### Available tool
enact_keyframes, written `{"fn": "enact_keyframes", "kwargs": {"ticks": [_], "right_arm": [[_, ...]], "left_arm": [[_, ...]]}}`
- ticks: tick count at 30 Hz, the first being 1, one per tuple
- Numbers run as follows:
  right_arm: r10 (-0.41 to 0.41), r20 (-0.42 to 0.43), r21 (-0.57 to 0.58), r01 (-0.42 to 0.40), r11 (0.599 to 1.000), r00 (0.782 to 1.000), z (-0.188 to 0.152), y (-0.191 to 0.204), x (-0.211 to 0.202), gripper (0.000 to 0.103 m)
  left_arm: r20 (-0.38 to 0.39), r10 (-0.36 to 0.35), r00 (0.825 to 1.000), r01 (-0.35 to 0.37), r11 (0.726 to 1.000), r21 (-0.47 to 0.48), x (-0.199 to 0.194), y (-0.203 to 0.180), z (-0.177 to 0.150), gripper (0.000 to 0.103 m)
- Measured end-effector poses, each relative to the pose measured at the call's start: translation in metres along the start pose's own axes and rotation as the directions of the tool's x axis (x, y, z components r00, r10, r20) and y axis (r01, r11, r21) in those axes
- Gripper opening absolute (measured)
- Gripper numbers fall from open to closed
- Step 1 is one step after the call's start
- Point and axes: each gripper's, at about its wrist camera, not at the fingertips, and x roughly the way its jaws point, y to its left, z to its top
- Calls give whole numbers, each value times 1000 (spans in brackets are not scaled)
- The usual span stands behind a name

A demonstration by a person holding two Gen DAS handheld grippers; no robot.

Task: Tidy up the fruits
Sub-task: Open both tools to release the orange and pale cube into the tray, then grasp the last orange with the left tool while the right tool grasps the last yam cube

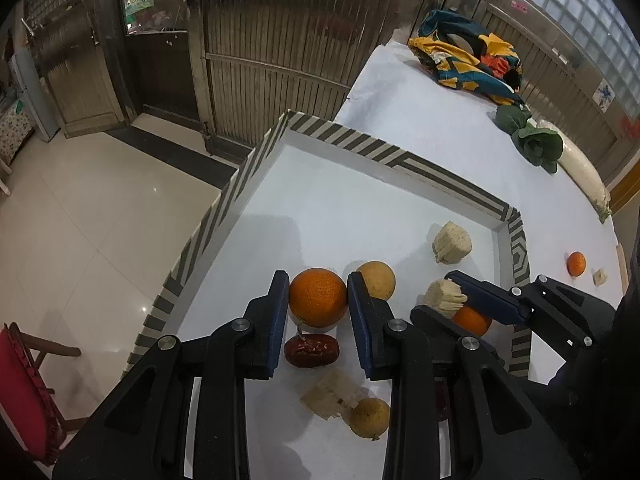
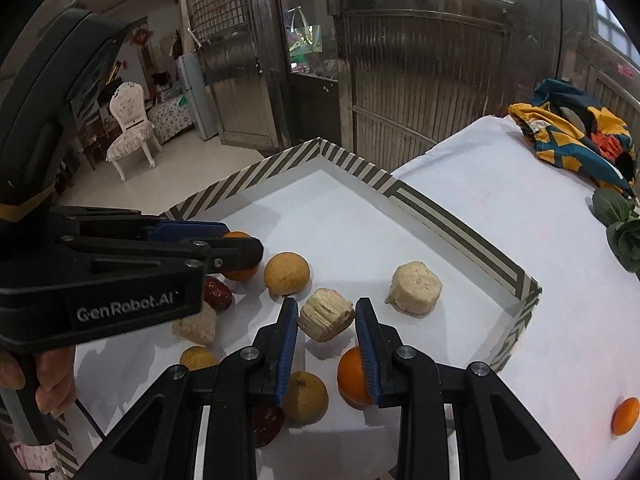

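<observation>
A white tray with a striped rim (image 1: 384,151) (image 2: 448,220) holds several fruits. My left gripper (image 1: 318,292) is shut on a bright orange (image 1: 318,298), just above the tray floor; it also shows in the right wrist view (image 2: 240,246). My right gripper (image 2: 326,312) is shut on a pale ridged fruit piece (image 2: 326,314), seen in the left wrist view (image 1: 444,298) too. In the tray lie a red date (image 1: 312,350), yellow fruits (image 1: 378,280) (image 1: 370,418), pale pieces (image 1: 452,242) (image 1: 332,394) and another orange (image 2: 352,376).
An orange (image 1: 576,264) (image 2: 625,416) and a small pale cube (image 1: 599,277) lie on the white table right of the tray. Green leafy vegetables (image 1: 536,140), a white radish (image 1: 584,172) and a colourful cloth (image 1: 468,60) sit further back. The floor drops off left of the tray.
</observation>
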Motion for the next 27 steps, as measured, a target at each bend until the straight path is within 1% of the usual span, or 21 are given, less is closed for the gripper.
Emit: {"fn": "enact_keyframes", "kwargs": {"ticks": [6,7,9,14,15,16,17,18,19,21,25,27], "right_arm": [[9,-6,-21,-9,1000,1000,1,3,2,29],[14,-6,-23,-14,1000,1000,0,3,2,30],[21,-3,-28,-21,999,1000,-1,4,0,36],[14,5,-34,-14,999,1000,-5,7,-6,37],[19,6,-31,-19,999,1000,-6,6,-8,37],[23,10,-25,-23,999,1000,-7,6,-11,37],[24,15,-19,-23,1000,1000,-8,5,-13,37],[24,19,-17,-24,1000,1000,-9,5,-17,37],[23,24,-15,-23,1000,999,-11,5,-21,37],[11,37,-8,-11,1000,999,-15,3,-32,37],[-14,76,25,12,1000,997,-25,-6,-56,36],[-23,92,51,19,999,995,-32,-15,-69,36]], "left_arm": [[4,25,1000,-25,999,31,0,-5,-2,29],[3,29,1000,-30,999,32,0,-6,-2,29],[2,33,999,-33,999,29,0,-7,-2,32],[-10,41,999,-40,999,29,-2,-8,-3,33],[-12,41,999,-41,999,29,-2,-9,-3,40],[-8,42,999,-41,999,29,-5,-10,-4,49],[1,44,999,-44,999,32,-7,-12,-4,54],[15,48,999,-48,998,38,-11,-14,-5,61],[33,54,998,-56,997,46,-15,-17,-7,63],[57,62,996,-65,996,62,-23,-25,-9,63],[73,46,996,-53,995,90,-35,-43,-16,63],[83,28,996,-37,994,106,-41,-55,-20,63]]}}
